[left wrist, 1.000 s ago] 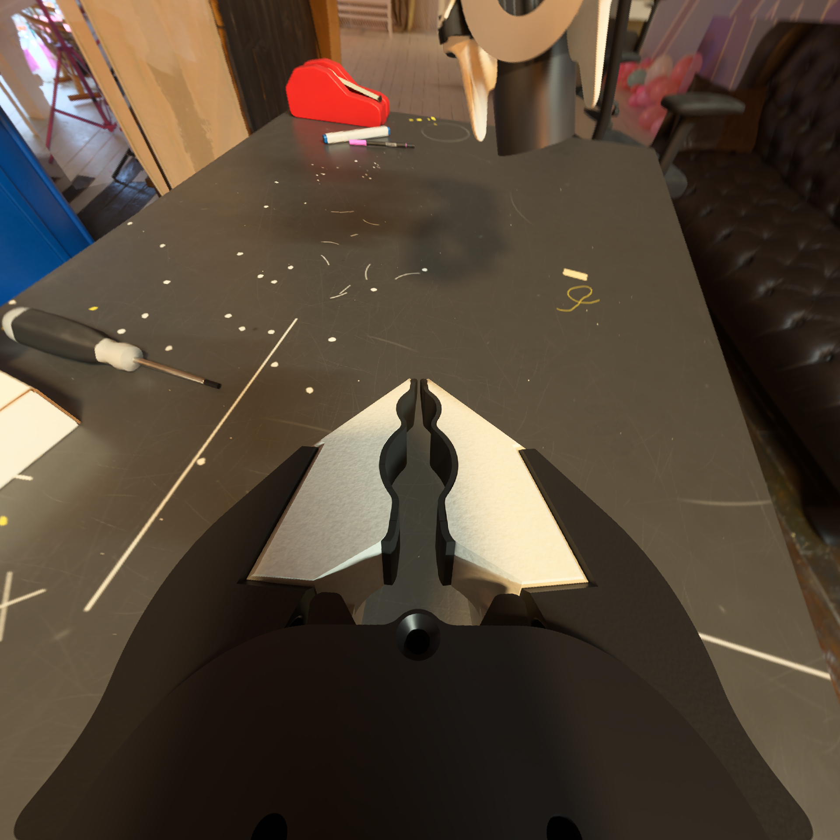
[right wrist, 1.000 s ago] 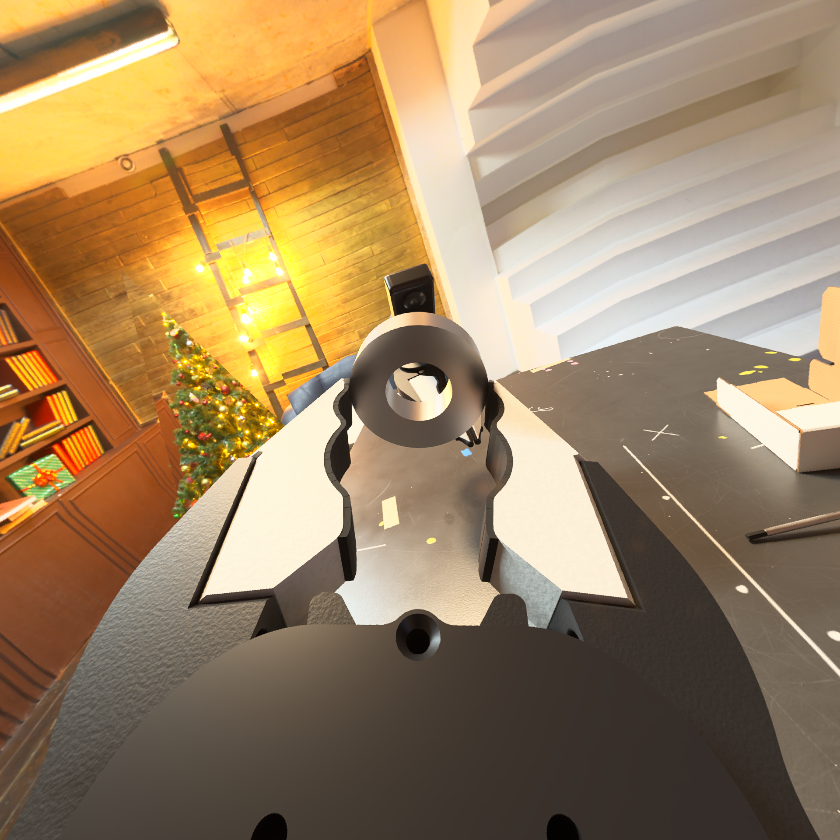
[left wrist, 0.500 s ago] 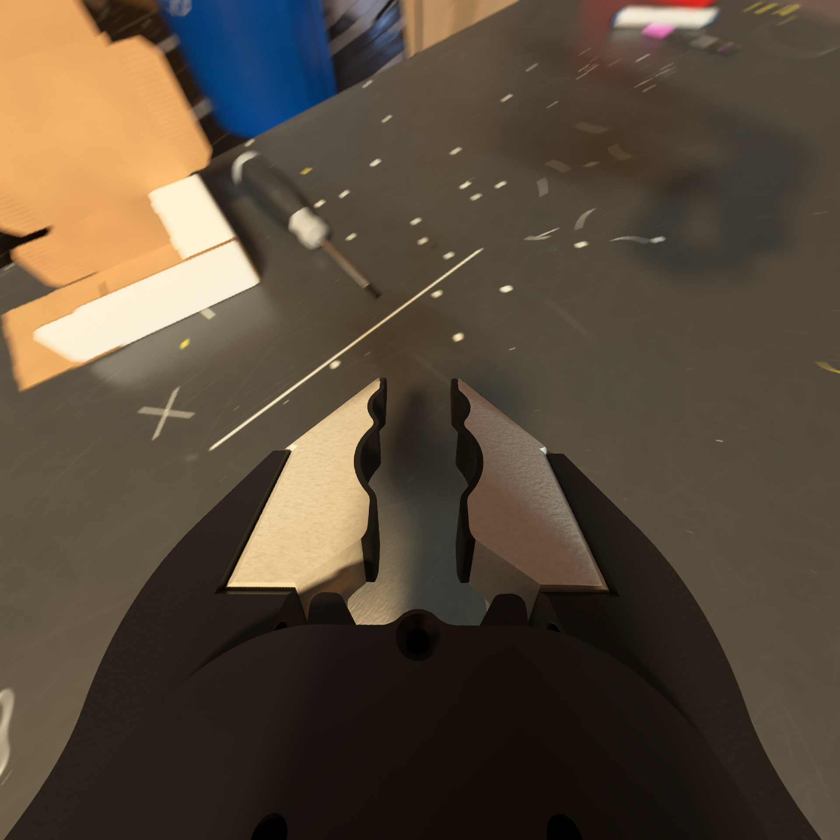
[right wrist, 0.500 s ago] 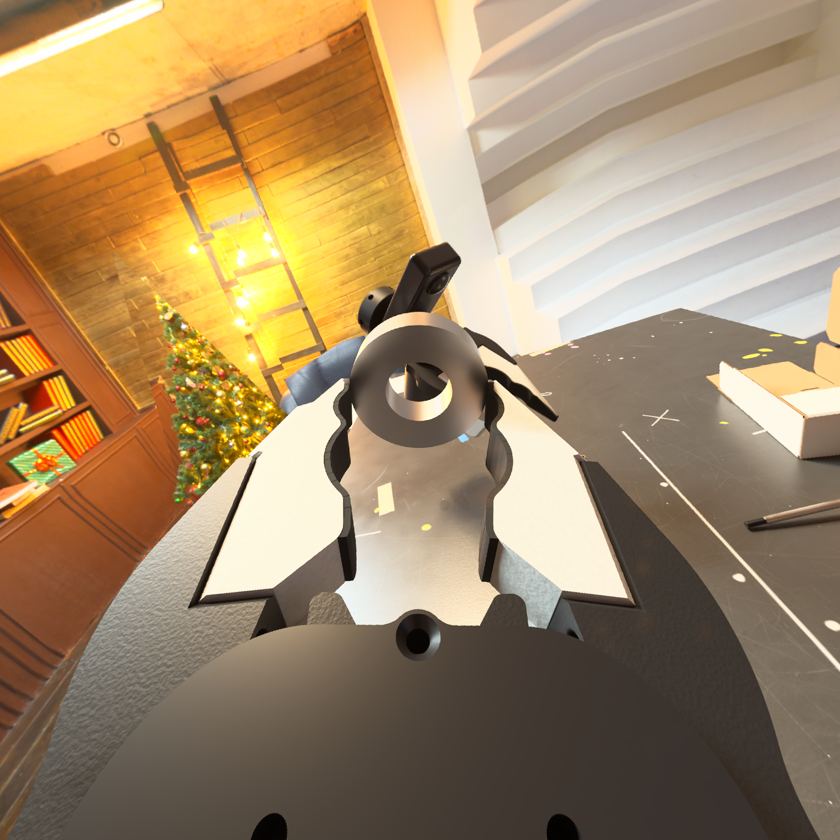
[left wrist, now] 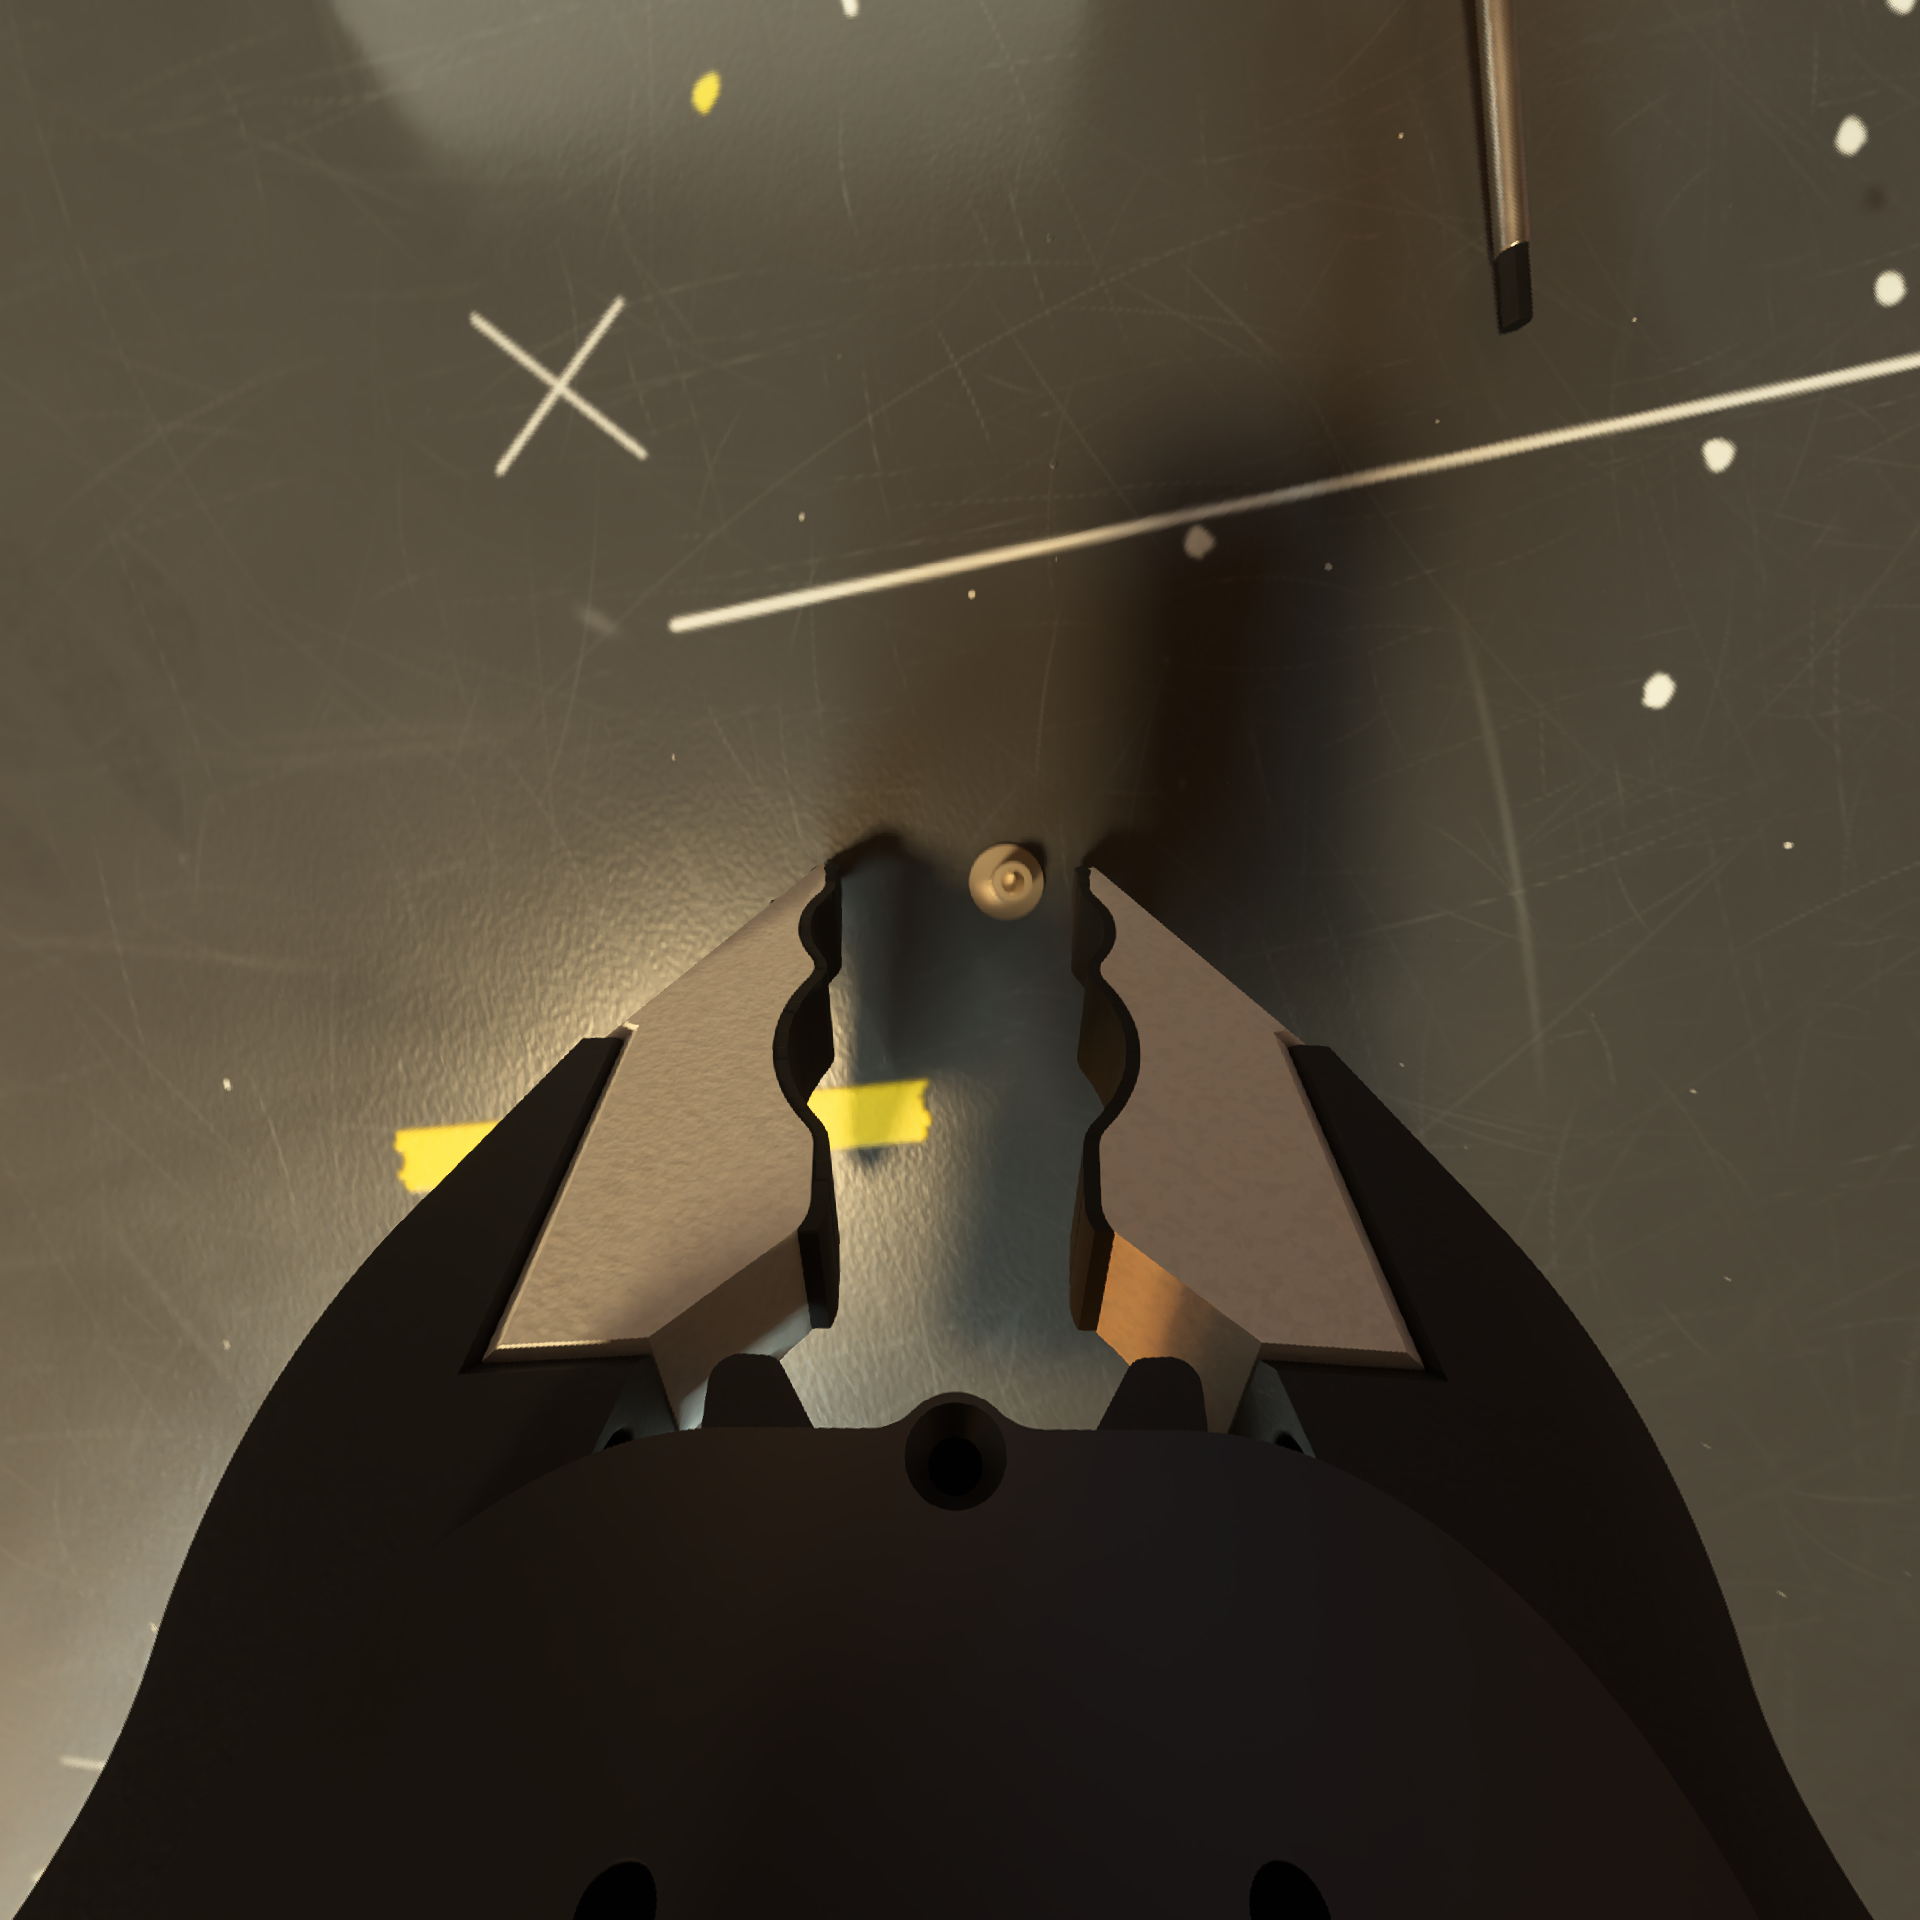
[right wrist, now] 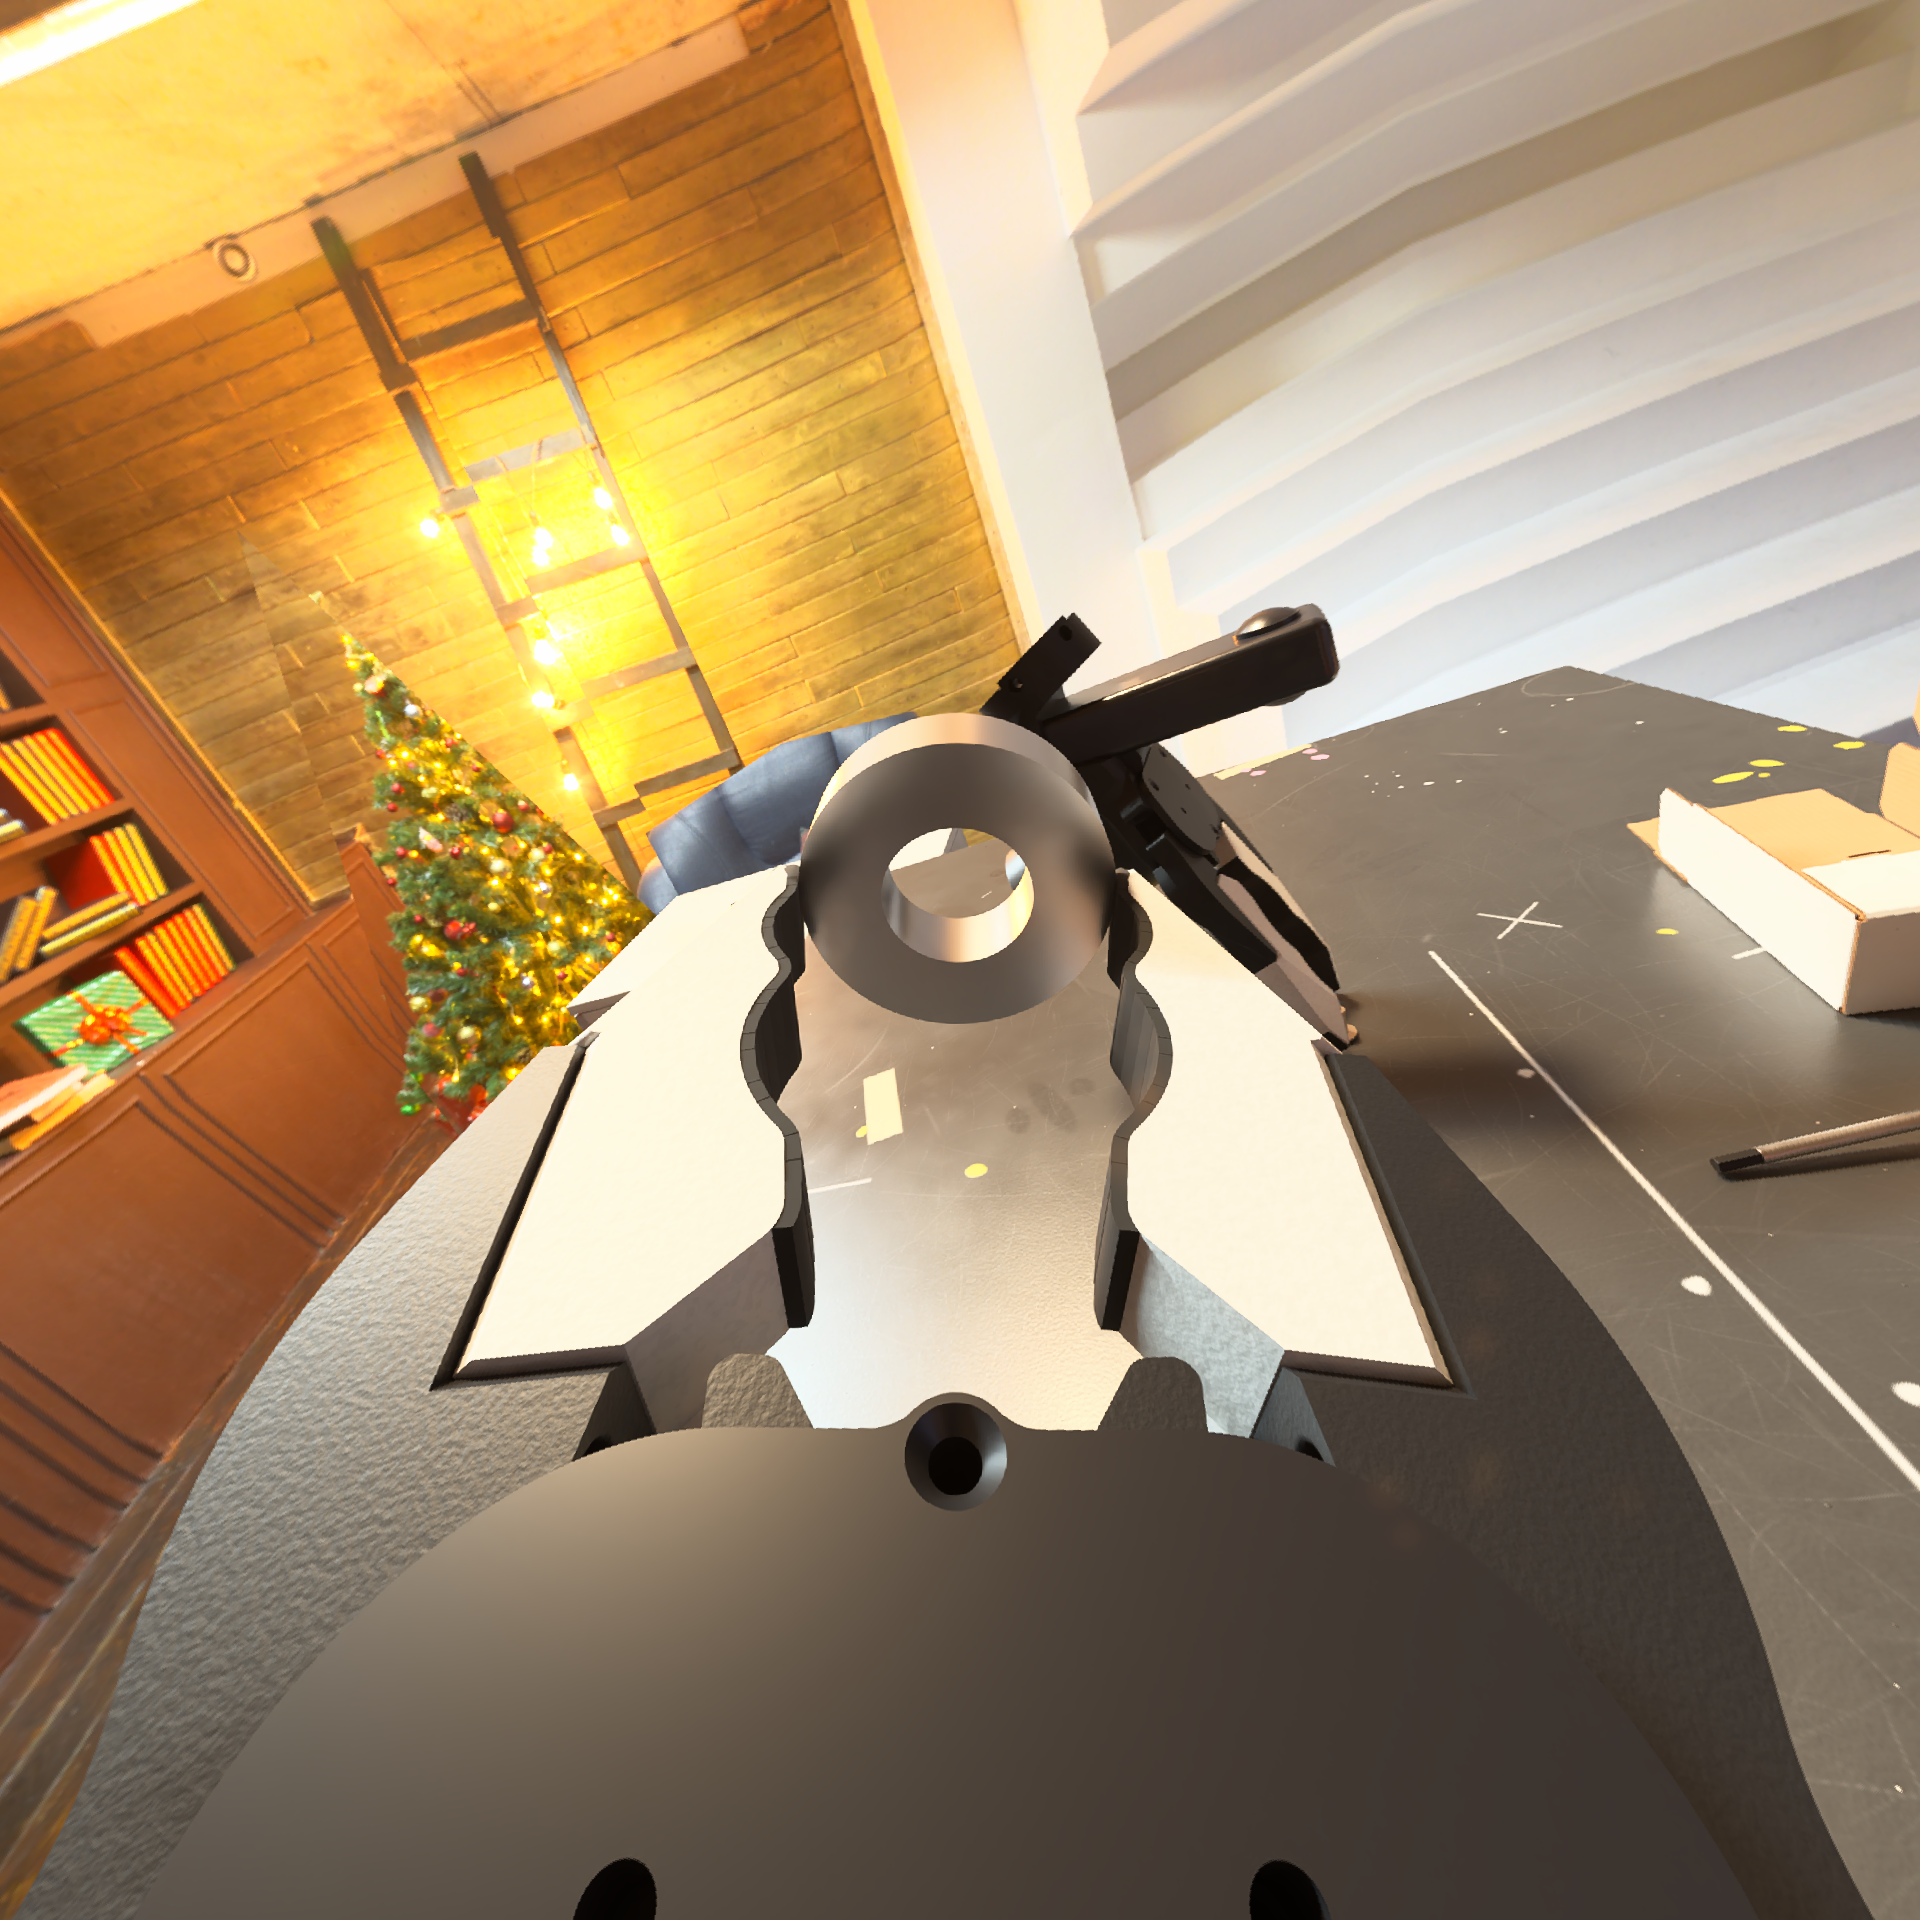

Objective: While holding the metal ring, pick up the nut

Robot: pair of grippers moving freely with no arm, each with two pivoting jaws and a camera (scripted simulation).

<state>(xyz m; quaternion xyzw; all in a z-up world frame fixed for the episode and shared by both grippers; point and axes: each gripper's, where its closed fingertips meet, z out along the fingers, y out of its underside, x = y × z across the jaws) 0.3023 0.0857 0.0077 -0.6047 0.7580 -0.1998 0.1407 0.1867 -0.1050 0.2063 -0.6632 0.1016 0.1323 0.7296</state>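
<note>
The left gripper (left wrist: 958, 883) is pointed down at the table (left wrist: 312, 727); its fingers are spread apart and nothing is held between them. The nut (left wrist: 1006, 880) is seen lying on the table between the fingertips, nearer the right tip, apart from both; a yellow tape strip (left wrist: 873, 1117) is seen nearer than the nut, partly hidden by the left finger; a white line (left wrist: 1299, 499) is found beyond the nut, a chalk cross (left wrist: 561, 387) farther left, a screwdriver tip (left wrist: 1507, 208) farther right. The right gripper (right wrist: 958, 894) is clamped on the ring (right wrist: 956, 868), held at the fingertips above the table, bore facing the camera; a box (right wrist: 1787, 883) is seen well beyond.
</note>
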